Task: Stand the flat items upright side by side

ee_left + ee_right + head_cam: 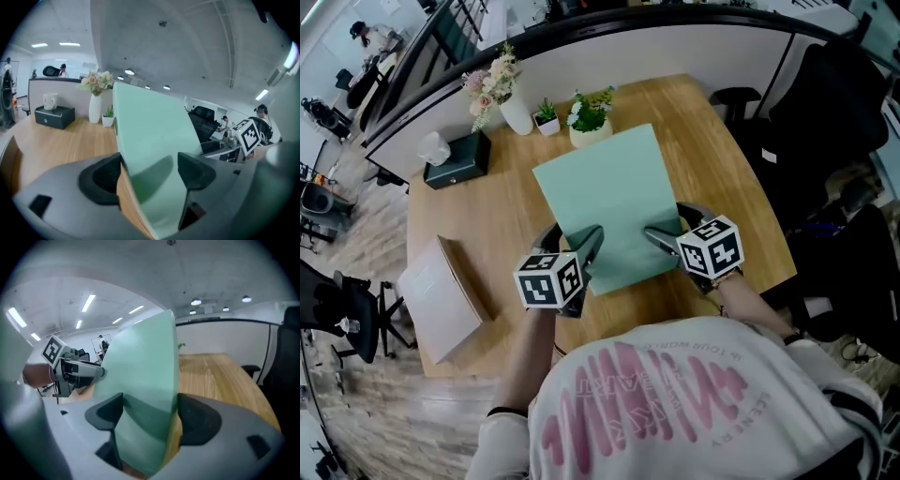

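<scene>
A pale green flat board (614, 202) is held tilted above the wooden table (487, 206), gripped at its near edge from both sides. My left gripper (572, 242) is shut on its near left corner. My right gripper (675, 227) is shut on its near right corner. In the left gripper view the green board (154, 136) rises between the jaws of the left gripper (150, 173). The right gripper view shows the board (145, 366) pinched by the right gripper (150, 418). A second flat item, beige (441, 295), lies on the table's left side.
At the table's back stand a black tissue box (457, 159), a white vase of flowers (514, 111) and two small potted plants (591, 117). A partition wall runs behind them. A black office chair (825, 103) stands to the right of the table.
</scene>
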`<act>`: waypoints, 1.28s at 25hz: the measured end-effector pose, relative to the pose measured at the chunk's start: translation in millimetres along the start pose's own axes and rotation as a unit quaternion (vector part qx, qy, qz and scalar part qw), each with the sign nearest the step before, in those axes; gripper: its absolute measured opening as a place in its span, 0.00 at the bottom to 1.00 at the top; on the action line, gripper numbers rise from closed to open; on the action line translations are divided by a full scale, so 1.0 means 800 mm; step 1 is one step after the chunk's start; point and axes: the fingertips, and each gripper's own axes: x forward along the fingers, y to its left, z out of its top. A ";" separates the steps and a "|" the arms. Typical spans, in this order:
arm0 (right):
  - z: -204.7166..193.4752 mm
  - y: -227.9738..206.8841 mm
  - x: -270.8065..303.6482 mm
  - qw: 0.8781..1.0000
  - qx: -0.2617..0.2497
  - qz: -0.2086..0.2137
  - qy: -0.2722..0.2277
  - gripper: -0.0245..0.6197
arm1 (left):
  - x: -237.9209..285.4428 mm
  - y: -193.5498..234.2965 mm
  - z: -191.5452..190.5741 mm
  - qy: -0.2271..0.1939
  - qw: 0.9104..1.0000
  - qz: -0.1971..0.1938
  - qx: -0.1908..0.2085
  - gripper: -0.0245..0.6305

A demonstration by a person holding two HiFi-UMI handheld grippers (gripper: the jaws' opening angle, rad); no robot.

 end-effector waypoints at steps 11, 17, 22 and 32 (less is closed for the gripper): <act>0.047 -0.012 0.007 0.993 -0.048 -0.073 -0.078 0.61 | -0.027 -0.012 0.071 -0.159 0.985 0.015 0.064 0.55; 0.054 -0.010 0.020 0.995 -0.055 -0.056 -0.067 0.61 | -0.027 0.000 0.070 -0.151 0.987 0.028 0.053 0.56; 0.053 -0.013 0.023 0.995 -0.062 -0.046 -0.055 0.61 | -0.025 0.003 0.064 -0.135 0.988 0.023 0.065 0.54; 0.062 -0.014 0.015 0.994 -0.063 -0.055 -0.067 0.61 | -0.023 0.007 0.056 -0.119 0.992 0.009 0.036 0.52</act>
